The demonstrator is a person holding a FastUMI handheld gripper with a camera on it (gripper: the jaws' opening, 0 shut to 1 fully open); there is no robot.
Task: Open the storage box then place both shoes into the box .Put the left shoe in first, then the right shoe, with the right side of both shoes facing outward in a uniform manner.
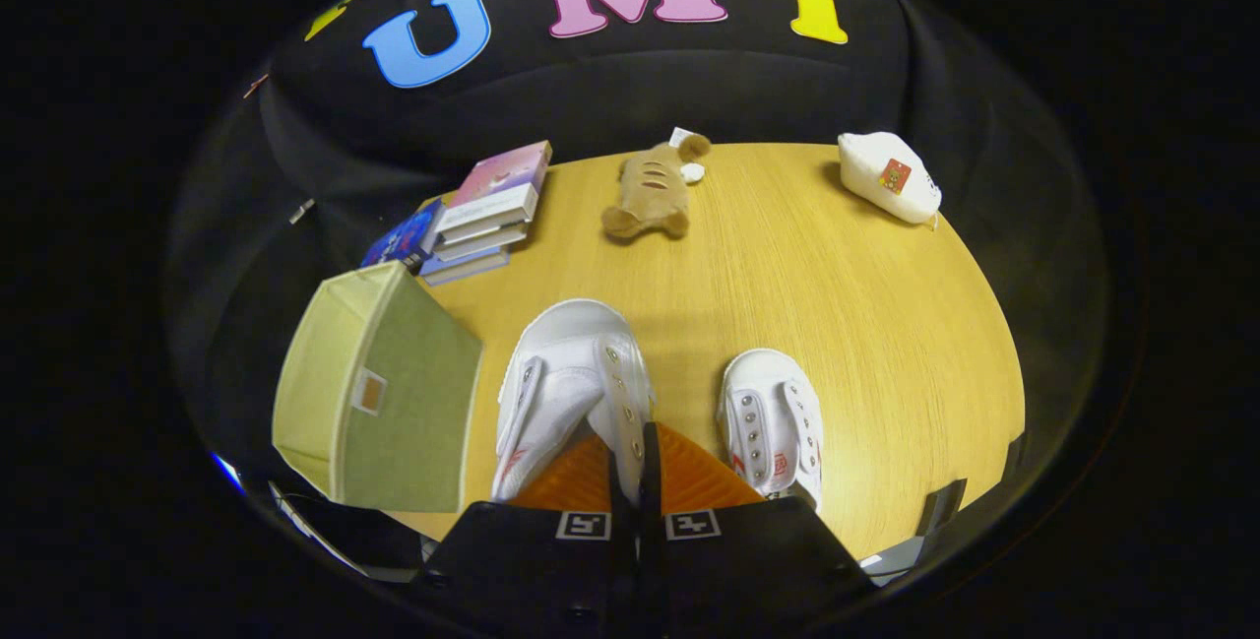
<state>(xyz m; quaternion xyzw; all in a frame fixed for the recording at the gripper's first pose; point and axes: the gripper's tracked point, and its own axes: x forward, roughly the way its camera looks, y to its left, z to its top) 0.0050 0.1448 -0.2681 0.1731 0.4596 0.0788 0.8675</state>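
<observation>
Two white canvas shoes lie toe-away on the wooden table. The larger-looking shoe sits just ahead of my fingers, and its right eyelet flap is pinched between them. My gripper is shut on that flap. Right of the fingers, the second shoe rests flat on the table by itself. A green fabric storage box stands to the left of the held shoe, near the table's edge. Its label-pocket side faces me, and I cannot tell whether its lid is open.
A stack of books lies beyond the box at the back left. A brown plush toy lies at the far middle of the table. At the far right corner there is a white pouch.
</observation>
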